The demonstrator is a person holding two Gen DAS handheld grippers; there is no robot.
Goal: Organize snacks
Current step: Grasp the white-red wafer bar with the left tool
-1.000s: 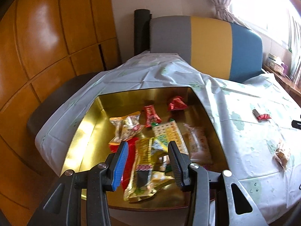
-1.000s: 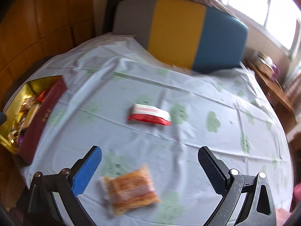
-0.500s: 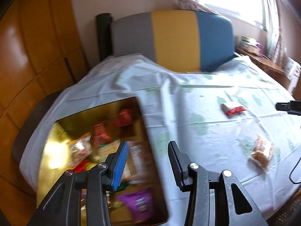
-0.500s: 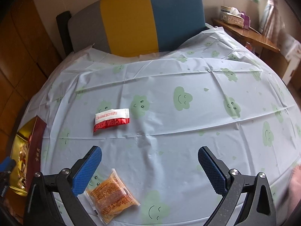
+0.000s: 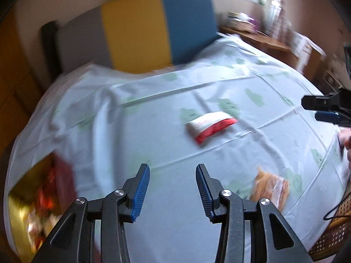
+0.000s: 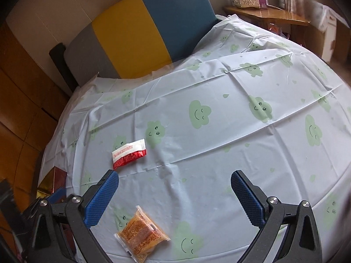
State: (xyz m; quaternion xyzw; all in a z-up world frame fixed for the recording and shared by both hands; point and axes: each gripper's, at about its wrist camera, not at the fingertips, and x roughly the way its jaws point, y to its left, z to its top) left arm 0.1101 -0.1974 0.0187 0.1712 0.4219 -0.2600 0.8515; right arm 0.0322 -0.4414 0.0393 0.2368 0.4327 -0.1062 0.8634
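Since the earlier frames the left tool [image 5: 172, 188] had swung away from the gold box [image 5: 20, 199], which had slid from the middle of its view to the lower left corner, and now hung above the bare cloth of the bench [image 5: 153, 135]; the right tool [image 6: 174, 194] had rolled too, so that the two loose snacks sat further to its left. The left tool's blue-padded jaws stood partly apart with nothing between them. The right tool's jaws were spread wide and empty as well. A red-and-white packet [image 6: 129, 153] lay flat on the cloud-printed cloth, ahead of the right tool's left finger and apart from it. An orange snack in a clear wrapper [image 6: 141, 234] lay nearer, low between the right tool's fingers but below their tips, touching neither. In the blurred left view the same red-and-white packet lay ahead and to the right of the left tool, and the orange snack lay just right of its right finger. The gold box, with wrapped snacks inside, sat at the bench's left edge. A chair back [image 6: 140, 30] in grey, yellow and blue stood behind the bench.
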